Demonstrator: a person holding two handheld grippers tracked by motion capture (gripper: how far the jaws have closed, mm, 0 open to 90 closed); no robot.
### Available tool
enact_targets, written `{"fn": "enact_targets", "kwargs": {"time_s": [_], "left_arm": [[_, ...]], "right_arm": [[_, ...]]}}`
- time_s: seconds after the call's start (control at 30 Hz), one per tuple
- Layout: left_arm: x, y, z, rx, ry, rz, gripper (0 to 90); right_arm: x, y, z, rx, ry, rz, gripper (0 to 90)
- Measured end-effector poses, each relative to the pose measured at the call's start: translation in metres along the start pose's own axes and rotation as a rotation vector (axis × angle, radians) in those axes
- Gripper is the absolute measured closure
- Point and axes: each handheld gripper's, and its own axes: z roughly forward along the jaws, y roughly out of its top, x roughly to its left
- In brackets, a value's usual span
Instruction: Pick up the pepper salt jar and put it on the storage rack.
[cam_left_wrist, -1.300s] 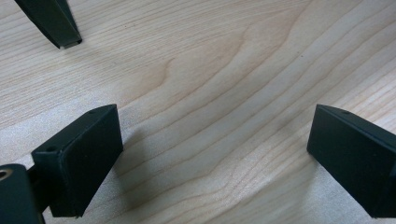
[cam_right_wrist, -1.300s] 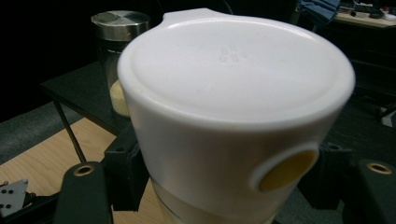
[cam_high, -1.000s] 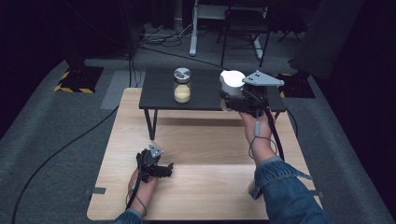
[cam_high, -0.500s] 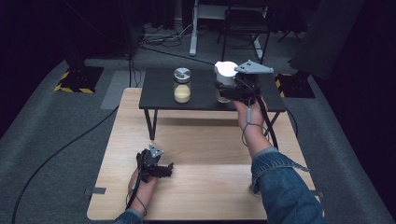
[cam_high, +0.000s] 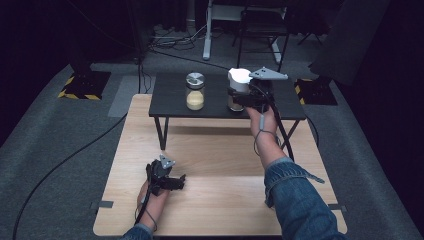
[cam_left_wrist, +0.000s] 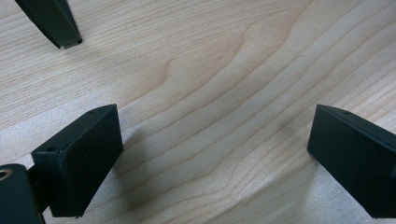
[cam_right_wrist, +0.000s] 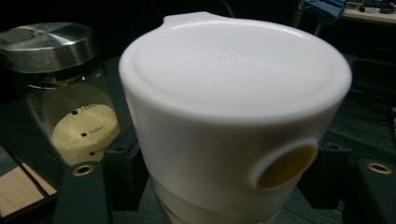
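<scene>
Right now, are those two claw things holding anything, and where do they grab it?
The right gripper clamps the white-lidded jar around its body, just below the lid. The left gripper is open over the wooden table, holding nothing.

The white-capped container (cam_right_wrist: 233, 116) hides where the right gripper's jaws meet it; its base is cut off; the glass jar's (cam_right_wrist: 65, 93) small print is unreadable.

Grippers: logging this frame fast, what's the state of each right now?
Left gripper: open, jaws wide apart over the wooden table, holding nothing.
Right gripper: jaws either side of the white-lidded container; grip cannot be told.
</scene>
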Motion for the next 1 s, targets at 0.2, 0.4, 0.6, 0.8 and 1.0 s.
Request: {"fn": "enact_targets", "kwargs": {"time_s": [0.2, 0.4, 0.6, 0.8, 1.0], "left_arm": [[0.000, 0.000, 0.000, -0.001, 0.001, 0.001, 3.0], [0.000, 0.000, 0.000, -0.001, 0.001, 0.002, 3.0], [0.000, 0.000, 0.000, -0.001, 0.000, 0.002, 3.0], [0.000, 0.000, 0.000, 0.001, 0.000, 0.004, 2.7], [0.000, 0.001, 0.000, 0.001, 0.000, 0.004, 2.6]], "right_arm": [[0.002, -0.001, -0.001, -0.014, -0.011, 0.004, 22.7], [-0.001, 0.000, -0.010, -0.020, -0.014, 0.013, 11.8], [-0.010, -0.007, -0.028, -0.052, -0.012, 0.000, 7.3], [-0.018, -0.018, -0.046, -0.058, -0.033, 0.001, 6.1], [-0.028, -0.031, -0.065, -0.056, -0.041, 0.000, 5.9]]}}
